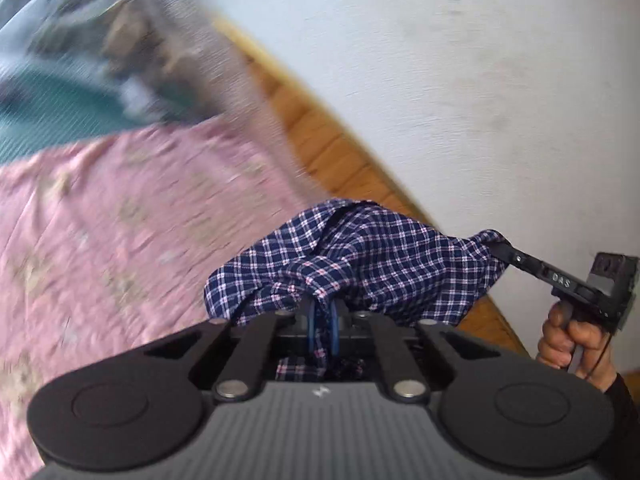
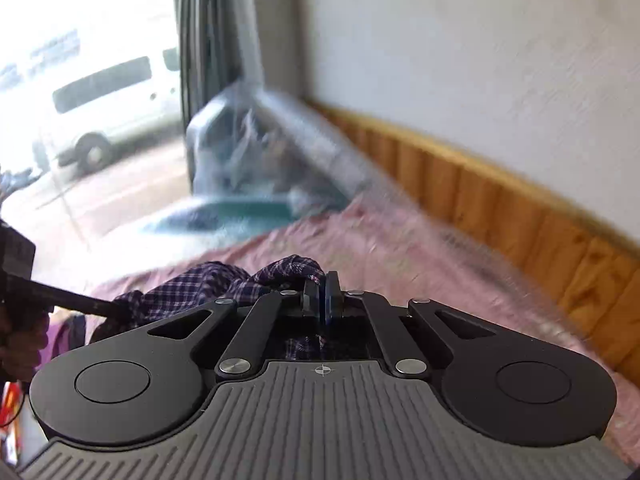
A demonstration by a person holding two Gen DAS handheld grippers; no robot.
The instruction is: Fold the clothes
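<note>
Both tongs are closed on the checked shirt (image 1: 360, 256), a navy garment with white and pink lines. The left tongs (image 1: 322, 320) pinch a bunched fold between blue-padded fingers (image 1: 334, 326); cloth passes through behind them. The right tongs (image 1: 500, 246) grip an outer corner of the same shirt, well to the side, with the holder's hand (image 1: 572, 340) on the handle. The shirt hangs lifted above the pink bedspread (image 1: 120, 240), between the two tools, not lying on it. Judgement: two separated grips serve to spread the cloth before laying it flat for folding. The wooden headboard (image 1: 320, 136) runs beyond the shirt, along the wall. Legible writing: "DAS" on the right tool's arm; nothing else is readable.
</note>
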